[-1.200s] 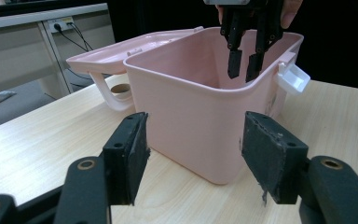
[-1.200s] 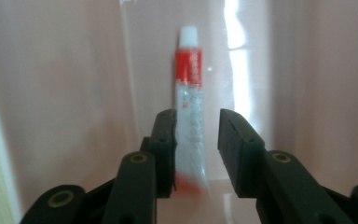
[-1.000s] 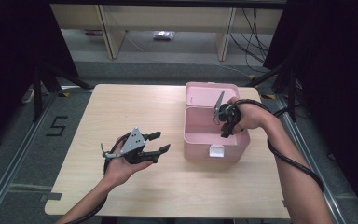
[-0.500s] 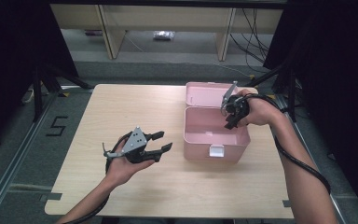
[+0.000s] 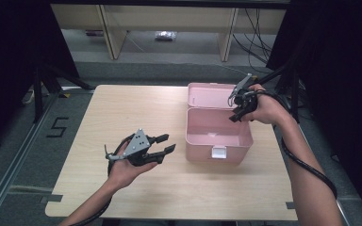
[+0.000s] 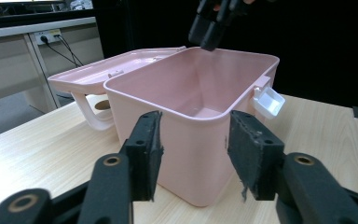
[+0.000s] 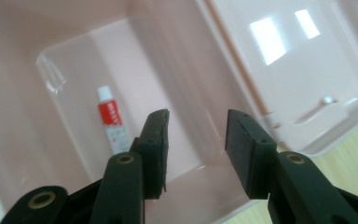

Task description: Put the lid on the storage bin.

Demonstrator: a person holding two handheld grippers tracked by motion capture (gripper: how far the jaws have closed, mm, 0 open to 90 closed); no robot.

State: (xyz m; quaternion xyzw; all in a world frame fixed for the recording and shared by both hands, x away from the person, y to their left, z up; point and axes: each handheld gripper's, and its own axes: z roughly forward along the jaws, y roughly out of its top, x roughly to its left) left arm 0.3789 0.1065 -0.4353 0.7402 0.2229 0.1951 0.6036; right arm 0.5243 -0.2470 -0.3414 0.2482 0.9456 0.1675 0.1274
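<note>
The pale wooden table (image 5: 122, 108) carries one large thing, a pink plastic box with rounded corners (image 5: 217, 136), its hinged lid (image 5: 209, 95) thrown back flat behind it and a white latch (image 5: 219, 151) on the front wall facing the person. Down on the floor of the box, seen in the right gripper view, lies a small white tube with a red label and white cap (image 7: 112, 125). It rests flat near one side wall, with its long axis running along that wall and its cap pointing toward the far corner.

The right tongs (image 5: 238, 104) hang over the back right rim of the box, pointing down into it, so the tube lies below and ahead of them, a little to the left of the gap between the jaws in their own view. They are by far the nearer pair. Their jaws have just been opening and now stand wide apart with nothing between them, touching nothing.

The left tongs (image 5: 162, 144) are held above the table just left of the box, level and aimed at its near left corner, apart from it. Their jaws have just been closing somewhat, yet a clear gap remains and they grip nothing. A reach for the tube would likely fall to the right tongs, coming straight down with the jaws set across the tube's length.
</note>
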